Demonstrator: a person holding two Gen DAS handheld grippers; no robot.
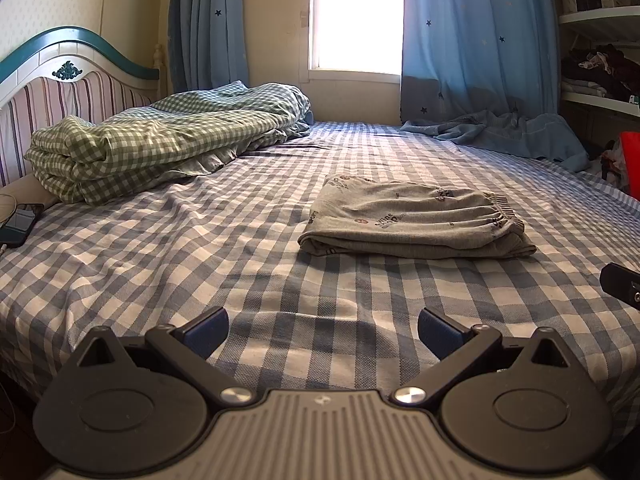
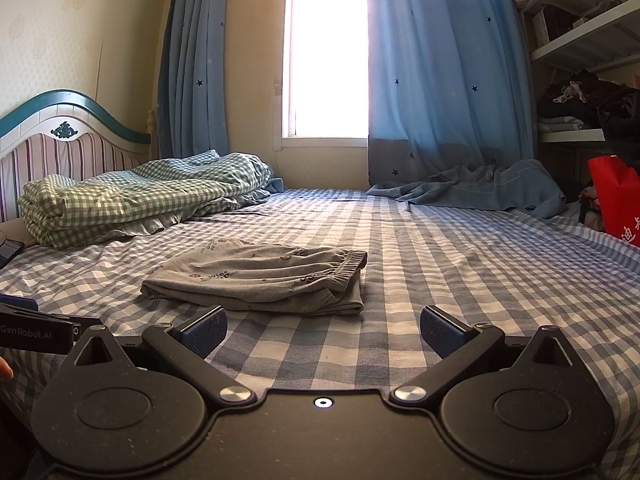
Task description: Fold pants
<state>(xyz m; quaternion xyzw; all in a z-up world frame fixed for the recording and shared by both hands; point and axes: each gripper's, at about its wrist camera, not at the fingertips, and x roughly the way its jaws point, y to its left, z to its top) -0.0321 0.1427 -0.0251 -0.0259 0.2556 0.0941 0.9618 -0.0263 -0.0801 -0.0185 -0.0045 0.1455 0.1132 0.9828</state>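
Nearest the viewer, the left gripper hangs over the checked bedsheet with its jaws spread wide and nothing between the blue pads. The right gripper is in the same condition: jaws apart, empty, low over the sheet. Each tool is short of the pants, on the near side of them and not touching them.

The pants lie flat on the sheet as a compact, layered rectangle. The elastic waistband is gathered at their right end, and a rounded fold closes their left end. Several stacked fabric edges show along the near side. The cloth is grey with small printed motifs and lettering, soft and lightly wrinkled.

Judged from this, folding appears complete or nearly so, and the step in hand is a release or a final check. To do it well, keep both tools clear of the stack so the layers do not drag. If tidying is wanted, press the near edges lightly rather than pinching them.

Beyond the pants to the left sits a green checked duvet against the headboard. A phone lies at the sheet's left edge. Farther behind the pants are blue star-print curtains and a bright window.
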